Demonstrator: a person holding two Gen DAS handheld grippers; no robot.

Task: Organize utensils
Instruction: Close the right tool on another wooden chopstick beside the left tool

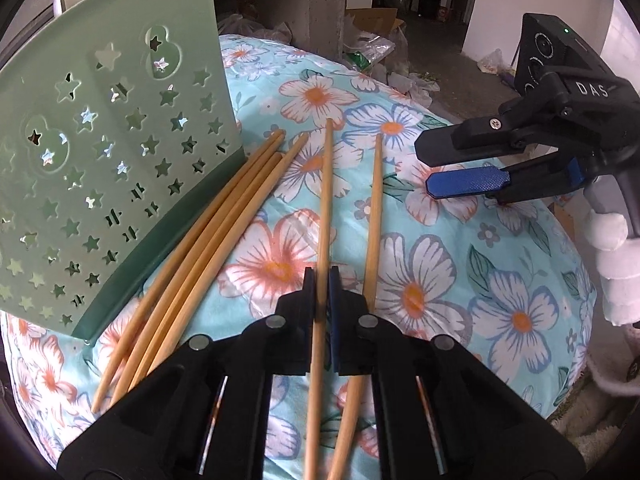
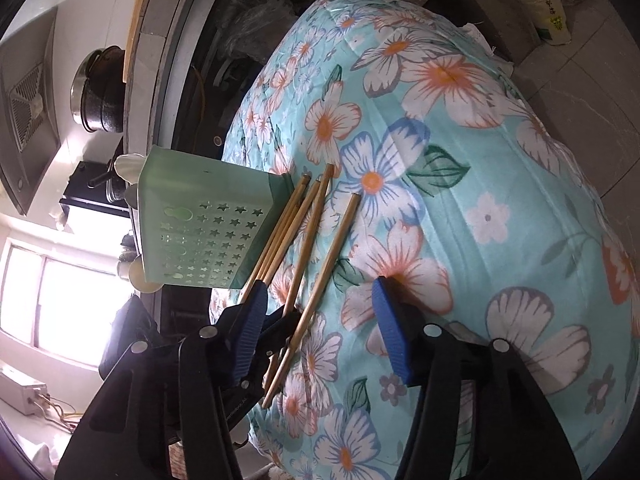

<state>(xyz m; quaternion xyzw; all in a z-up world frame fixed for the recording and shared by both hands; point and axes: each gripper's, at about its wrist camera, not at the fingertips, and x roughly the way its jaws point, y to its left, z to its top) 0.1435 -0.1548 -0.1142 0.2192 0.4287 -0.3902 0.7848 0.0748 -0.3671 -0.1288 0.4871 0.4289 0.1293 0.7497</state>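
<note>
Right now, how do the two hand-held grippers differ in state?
The left hand-held gripper is shut on one wooden chopstick; the right hand-held gripper stands open, holding nothing. The left points along the chopsticks; the right hovers beside them. Both have blue pads.

A home kitchen is shown, rather untidy and partly used as storage. In the right wrist view a range hood (image 2: 28, 108) is seen at the upper left, a dark cooking pot (image 2: 98, 92) on a counter edge beside it, and a bright window (image 2: 60, 300) at the lower left. A power strip (image 2: 24, 394) with loose wires is seen at the lower left edge. In the left wrist view a bare concrete pillar (image 1: 320, 0) stands at the top centre, with a cardboard box (image 1: 376, 20) and plastic bags (image 1: 372, 48) on the floor behind. The work surface is covered with a flowered cloth (image 1: 460, 280).
</note>
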